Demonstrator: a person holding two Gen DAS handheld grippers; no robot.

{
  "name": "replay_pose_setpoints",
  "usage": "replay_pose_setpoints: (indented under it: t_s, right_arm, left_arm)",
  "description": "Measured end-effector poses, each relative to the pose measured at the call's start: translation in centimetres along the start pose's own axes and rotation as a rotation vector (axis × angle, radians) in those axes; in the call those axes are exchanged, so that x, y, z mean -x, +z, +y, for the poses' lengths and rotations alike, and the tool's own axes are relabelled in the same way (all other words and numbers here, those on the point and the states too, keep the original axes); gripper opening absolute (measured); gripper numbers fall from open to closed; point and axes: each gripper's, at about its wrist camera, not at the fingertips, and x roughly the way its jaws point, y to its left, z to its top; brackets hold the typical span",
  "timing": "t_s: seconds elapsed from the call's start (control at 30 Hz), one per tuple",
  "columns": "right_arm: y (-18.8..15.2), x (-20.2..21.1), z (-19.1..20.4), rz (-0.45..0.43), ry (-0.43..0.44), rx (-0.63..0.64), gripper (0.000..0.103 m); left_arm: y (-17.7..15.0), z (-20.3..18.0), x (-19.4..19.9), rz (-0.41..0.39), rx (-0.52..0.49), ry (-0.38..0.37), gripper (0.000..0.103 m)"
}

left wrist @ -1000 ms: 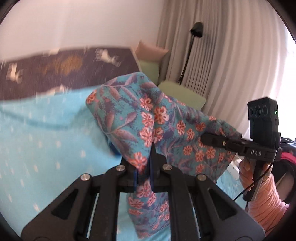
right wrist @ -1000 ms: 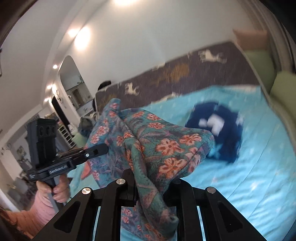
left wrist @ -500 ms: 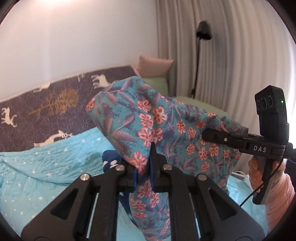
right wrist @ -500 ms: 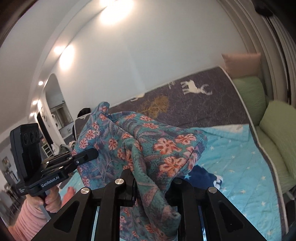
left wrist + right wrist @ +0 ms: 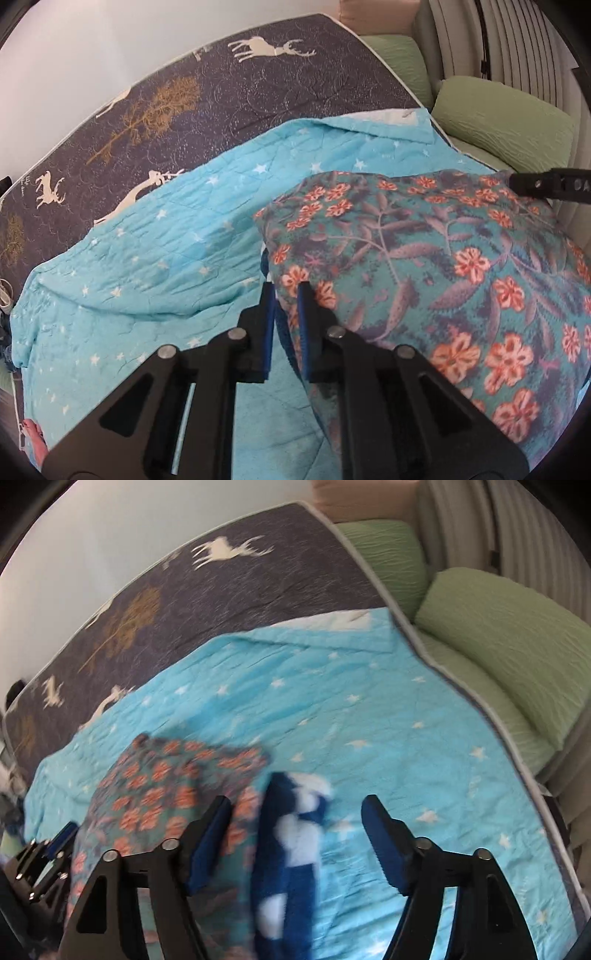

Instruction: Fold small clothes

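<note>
On the bed, a turquoise star quilt (image 5: 155, 258) covers the middle of both views, with a dark deer-print cover (image 5: 229, 92) beyond it toward the upper left and green pillows (image 5: 506, 122) at the upper right, beside the pleated curtain (image 5: 517, 40). In the left wrist view, the floral cloth (image 5: 443, 266) fills the right half of the frame, spread wide and sagging toward the lower right. The left gripper (image 5: 284, 295), at lower centre, has its blue-padded jaws nearly closed; the cloth's left edge runs right at the right pad and down behind it, but whether that edge is pinched between the pads I cannot tell. At the right edge of this view the tip of the right gripper (image 5: 546, 182) lies against the cloth's upper right corner. In the right wrist view, which is blurred, the right gripper (image 5: 295, 805) stands with its jaws spread wide and nothing clamped between them. The floral cloth (image 5: 166, 786) lies in the lower left of that frame, reaching past the left finger, and a navy-and-white garment (image 5: 291, 849) sits between the fingers, just right of the floral cloth and touching it. The left gripper (image 5: 44, 864) shows at the lower left edge, beside the floral cloth.
</note>
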Motion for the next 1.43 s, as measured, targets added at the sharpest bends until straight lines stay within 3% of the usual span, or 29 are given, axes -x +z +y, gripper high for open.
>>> replay_pose_setpoints:
  t_s: [0.1, 0.2, 0.27, 0.4, 0.57, 0.97, 1.13, 1.43]
  right_arm:
    - [-0.5, 3.6, -0.6, -0.025, 0.02, -0.045, 0.076]
    - [-0.1, 6.3, -0.4, -0.043, 0.072, -0.033, 0.076]
    - [-1.3, 9.9, 0.6, -0.062, 0.106, 0.011, 0.076]
    - [-5.4, 17.0, 3.2, -0.074, 0.116, 0.113, 0.077]
    - [-11.1, 24.6, 4.4, -0.076, 0.148, 0.126, 0.082]
    - [-21.7, 37.4, 7.3, -0.249, 0.028, 0.182, 0.085]
    - [-24.5, 39.9, 9.3, -0.302, -0.011, 0.239, 0.086]
    - [-26.7, 42.4, 11.1, -0.331, 0.004, 0.23, 0.086]
  left_arm:
    - [0.0, -0.1, 1.2, 0.004, -0.027, 0.016, 0.018]
    - [0.0, 0.6, 3.1, 0.004, -0.002, -0.016, 0.031]
    - [-0.9, 1.2, 5.9, -0.019, 0.05, -0.092, 0.053]
    - [-3.0, 1.3, 12.7, -0.08, 0.109, -0.173, 0.064]
    - [-6.8, 0.5, 21.1, -0.122, 0.114, -0.168, 0.082]
    - [-15.9, -0.1, 36.1, -0.213, 0.091, -0.177, 0.083]
    - [-18.0, 0.0, 39.0, -0.234, 0.106, -0.179, 0.083]
    - [-20.4, 0.7, 42.3, -0.274, 0.128, -0.189, 0.083]
